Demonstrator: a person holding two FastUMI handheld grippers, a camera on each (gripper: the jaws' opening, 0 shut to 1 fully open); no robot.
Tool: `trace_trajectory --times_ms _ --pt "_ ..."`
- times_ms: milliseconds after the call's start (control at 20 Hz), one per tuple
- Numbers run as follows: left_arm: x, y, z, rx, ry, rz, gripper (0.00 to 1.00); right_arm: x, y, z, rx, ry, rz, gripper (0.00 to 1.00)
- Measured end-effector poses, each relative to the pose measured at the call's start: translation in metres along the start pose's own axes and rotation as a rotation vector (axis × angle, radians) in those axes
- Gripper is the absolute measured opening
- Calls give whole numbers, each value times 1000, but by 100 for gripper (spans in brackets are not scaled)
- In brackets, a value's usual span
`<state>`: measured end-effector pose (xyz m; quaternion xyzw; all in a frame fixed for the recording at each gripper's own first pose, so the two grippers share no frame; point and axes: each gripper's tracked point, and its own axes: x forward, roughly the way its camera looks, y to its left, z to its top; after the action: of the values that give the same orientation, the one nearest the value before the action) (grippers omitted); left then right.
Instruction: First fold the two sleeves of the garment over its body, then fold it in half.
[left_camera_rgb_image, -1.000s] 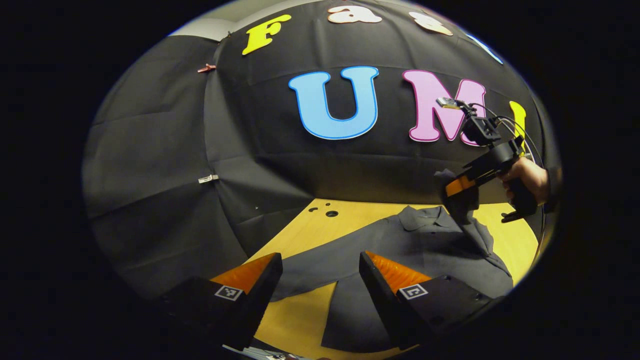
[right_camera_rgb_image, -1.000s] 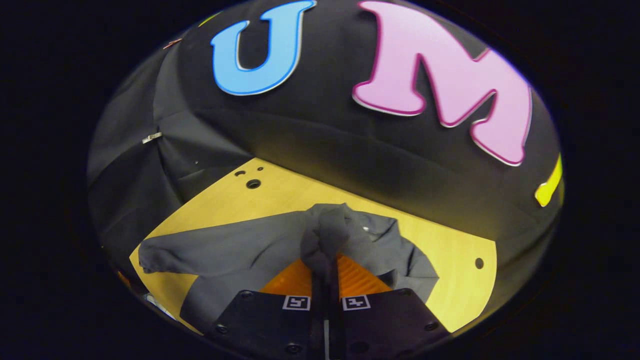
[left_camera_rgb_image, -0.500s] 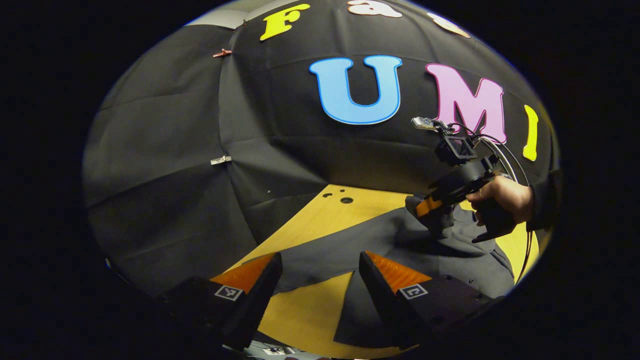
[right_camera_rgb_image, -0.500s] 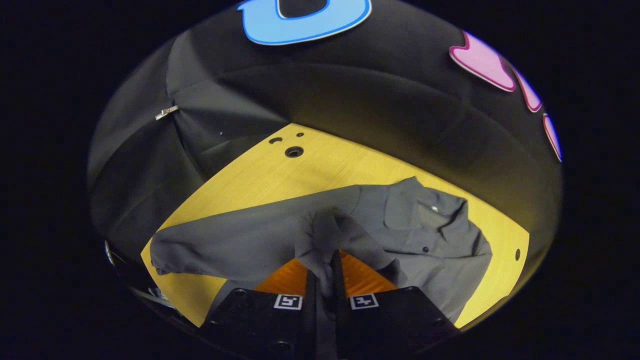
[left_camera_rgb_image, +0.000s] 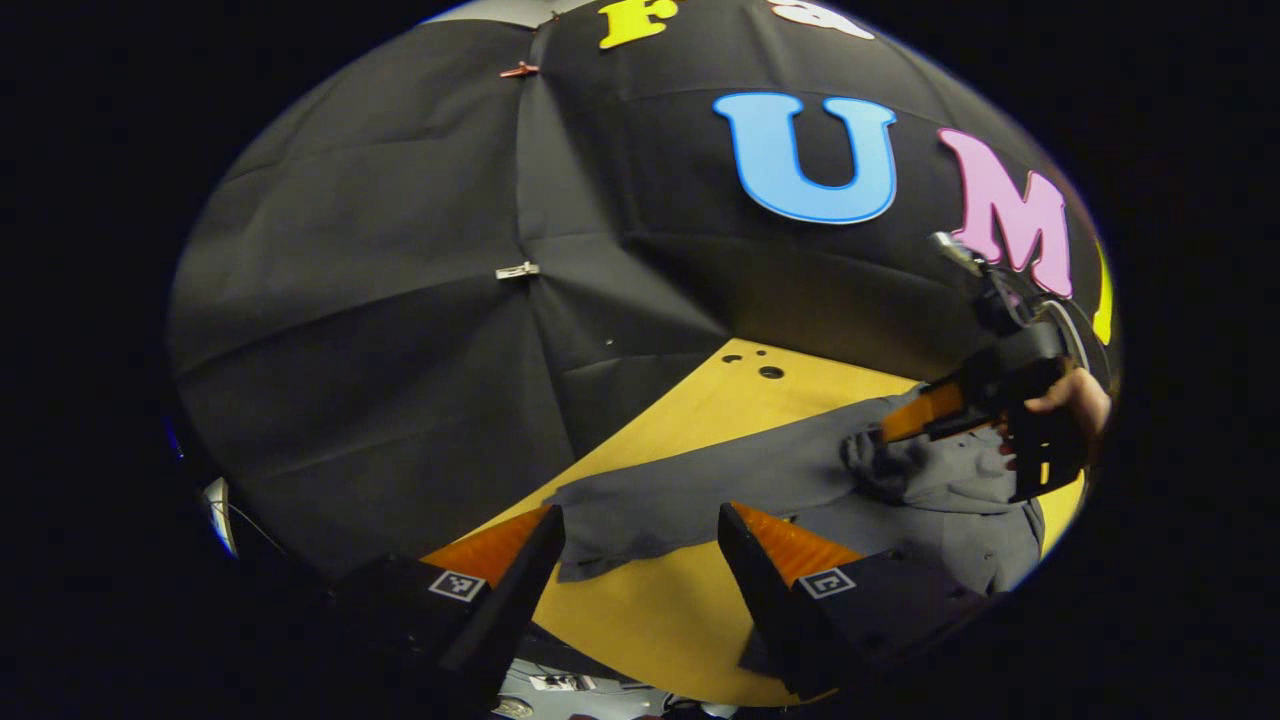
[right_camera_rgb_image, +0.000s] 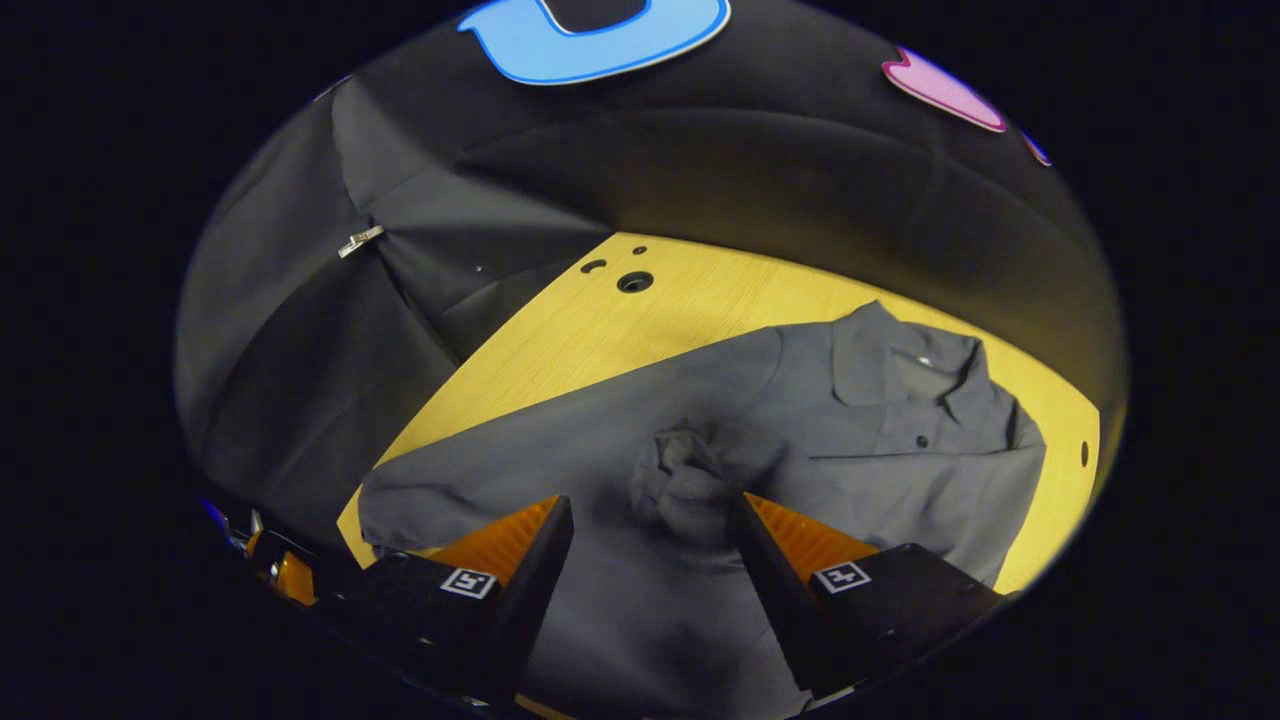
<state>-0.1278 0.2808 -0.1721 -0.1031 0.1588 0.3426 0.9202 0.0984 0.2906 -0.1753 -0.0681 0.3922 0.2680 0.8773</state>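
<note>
A grey button-up shirt (right_camera_rgb_image: 860, 440) lies collar-up on the yellow wooden table (right_camera_rgb_image: 690, 300). One sleeve (right_camera_rgb_image: 690, 485) is folded over its body, its bunched cuff resting on the chest. The other sleeve (left_camera_rgb_image: 690, 490) stretches out flat to the side across the table. The right hand-held gripper (right_camera_rgb_image: 650, 560) hangs just above the bunched cuff with its fingers spread apart, grasping nothing. The left hand-held gripper (left_camera_rgb_image: 640, 570) is released too, fingers wide, near the outstretched sleeve's end.
</note>
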Motion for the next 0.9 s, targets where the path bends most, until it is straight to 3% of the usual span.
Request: trace_trajectory --times_ms 300,600,900 --pt "37 39 -35 -70 82 43 98 -69 -36 -38 118 -114 -96 99" --pt "91 53 -56 -32 141 68 98 -139 -91 -110 210 -132 -206 99" --pt "139 44 -82 -16 224 54 98 -196 -134 -167 400 -155 -333 99"
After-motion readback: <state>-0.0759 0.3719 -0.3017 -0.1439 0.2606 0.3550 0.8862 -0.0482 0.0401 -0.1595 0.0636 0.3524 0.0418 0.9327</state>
